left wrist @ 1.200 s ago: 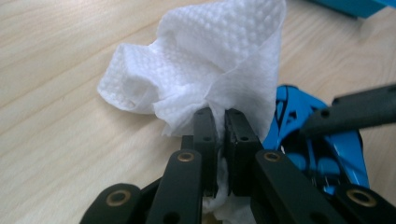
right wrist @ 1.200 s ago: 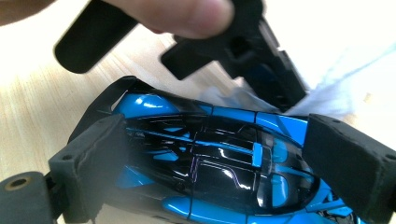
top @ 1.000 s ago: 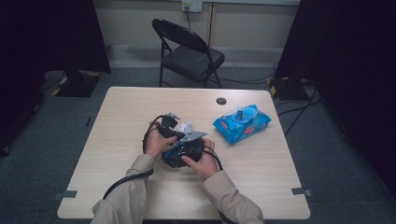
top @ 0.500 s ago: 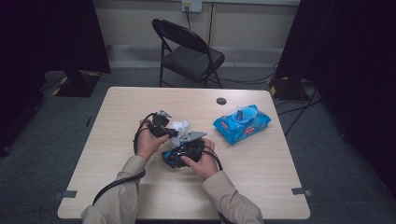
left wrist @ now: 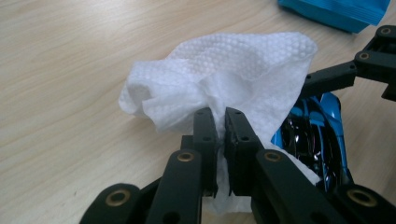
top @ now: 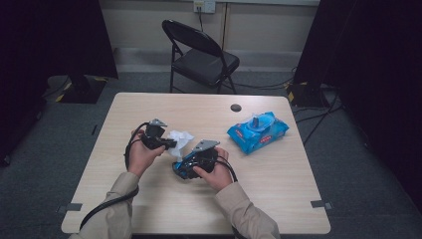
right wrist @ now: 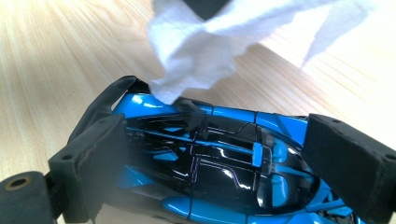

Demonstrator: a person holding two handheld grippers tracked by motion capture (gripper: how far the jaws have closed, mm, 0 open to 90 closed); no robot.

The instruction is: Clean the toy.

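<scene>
My left gripper (top: 170,144) is shut on a crumpled white wipe (top: 182,138), held just above the table; its pads pinch a fold of the wipe (left wrist: 224,65). The wipe's lower corner (right wrist: 201,46) hangs over the rear of a blue and black toy car (right wrist: 210,158). My right gripper (right wrist: 222,161) is shut on that car, one pad on each side of its body. In the high view the toy car (top: 182,169) sits low at the table's middle under the right gripper (top: 189,164). The car (left wrist: 317,140) lies right of the left jaws.
A blue pack of wipes (top: 258,130) with its lid flipped up lies at the right of the wooden table (top: 278,189). A small black disc (top: 236,107) sits near the far edge. A black folding chair (top: 201,55) stands beyond the table.
My left gripper has moved left and a little up with the wipe, drawing it away from the car. The right gripper and the car have stayed put.
</scene>
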